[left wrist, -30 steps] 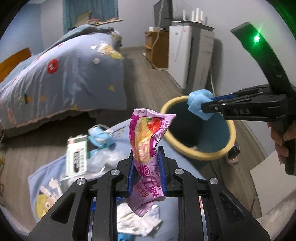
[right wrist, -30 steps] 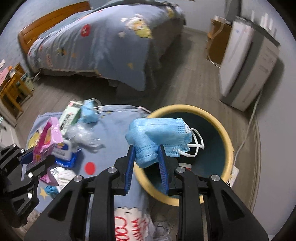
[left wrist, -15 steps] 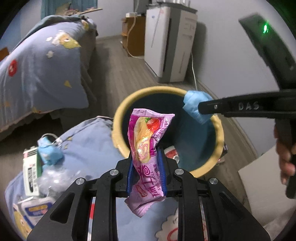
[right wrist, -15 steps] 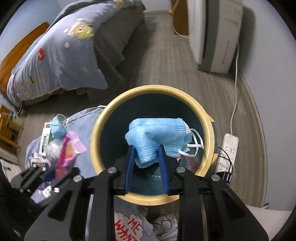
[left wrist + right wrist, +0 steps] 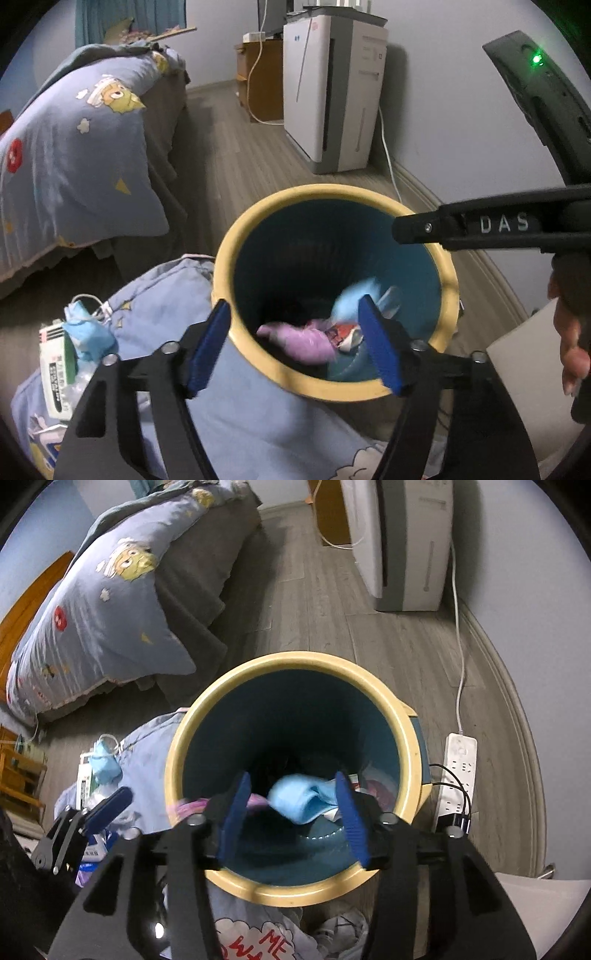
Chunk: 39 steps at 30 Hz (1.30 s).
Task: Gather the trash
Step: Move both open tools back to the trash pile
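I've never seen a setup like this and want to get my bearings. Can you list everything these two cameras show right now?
Trash bin: one, yellow rim, teal inside, on the floor by the wall.
Face mask: one, light blue, inside the bin, blurred.
Snack wrapper: one, pink, inside the bin.
Floor cloth: one, pale blue with cartoon print, beside the bin.
Second mask: one, light blue, on the cloth's far left.
Carton: one, white and green, under that mask.
Bed: one, blue cartoon duvet, left.
Air purifier: one, white, against the wall.
Power strip: one, white, right of the bin.
Left gripper: black, blue pads, jaws open above the bin.
Right gripper: same, jaws open above the bin.
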Motion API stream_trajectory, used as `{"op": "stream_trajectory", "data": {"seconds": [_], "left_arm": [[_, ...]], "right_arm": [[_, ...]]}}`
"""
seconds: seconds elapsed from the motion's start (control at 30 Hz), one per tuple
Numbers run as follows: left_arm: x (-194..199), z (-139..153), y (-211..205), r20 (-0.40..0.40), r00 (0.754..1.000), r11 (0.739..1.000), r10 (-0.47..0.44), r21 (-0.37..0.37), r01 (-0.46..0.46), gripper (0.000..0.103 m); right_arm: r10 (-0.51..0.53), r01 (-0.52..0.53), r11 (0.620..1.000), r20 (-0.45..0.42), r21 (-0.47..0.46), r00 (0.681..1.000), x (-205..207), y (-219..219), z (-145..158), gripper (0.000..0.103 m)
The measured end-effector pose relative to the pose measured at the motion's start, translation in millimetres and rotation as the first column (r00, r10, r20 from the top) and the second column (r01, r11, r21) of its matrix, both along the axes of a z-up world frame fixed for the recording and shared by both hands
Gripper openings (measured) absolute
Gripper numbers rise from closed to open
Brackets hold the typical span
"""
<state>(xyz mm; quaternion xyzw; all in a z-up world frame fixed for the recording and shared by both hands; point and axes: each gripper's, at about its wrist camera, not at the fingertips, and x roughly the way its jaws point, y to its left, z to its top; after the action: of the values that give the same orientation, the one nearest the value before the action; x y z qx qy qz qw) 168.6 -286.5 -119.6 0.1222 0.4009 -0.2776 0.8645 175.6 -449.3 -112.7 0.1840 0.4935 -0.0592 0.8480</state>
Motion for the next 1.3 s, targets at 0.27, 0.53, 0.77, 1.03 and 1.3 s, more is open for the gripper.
{"op": "stream_trajectory", "data": {"seconds": [0.27,0.53,0.77,1.03,1.3], "left_arm": [[-7,12,35,0.01,0.996,0.996,0.093,-0.015,-0.093,0.093],[-25,44,103,0.048,0.986,0.987,0.162,-0.001,-0.162,0.095],[-37,81,178,0.109,0.961,0.965,0.254,0.044,-0.26,0.096],[-54,87,266,0.125,0.909,0.914,0.398,0.026,-0.404,0.097],[-49,82,307,0.1,0.874,0.878,0.476,0.012,-0.479,0.097]], "right_arm": [[-0.016,0.018,0.999,0.047,-0.033,0.999,1,8,17,0.097],[0.022,-0.019,0.999,0.071,-0.051,0.997,6,41,33,0.097],[0.125,-0.118,0.99,0.098,-0.076,0.987,9,91,48,0.097],[0.264,-0.248,0.958,0.11,-0.143,0.958,10,151,52,0.097],[0.319,-0.302,0.936,0.07,-0.181,0.945,15,198,47,0.097]]}}
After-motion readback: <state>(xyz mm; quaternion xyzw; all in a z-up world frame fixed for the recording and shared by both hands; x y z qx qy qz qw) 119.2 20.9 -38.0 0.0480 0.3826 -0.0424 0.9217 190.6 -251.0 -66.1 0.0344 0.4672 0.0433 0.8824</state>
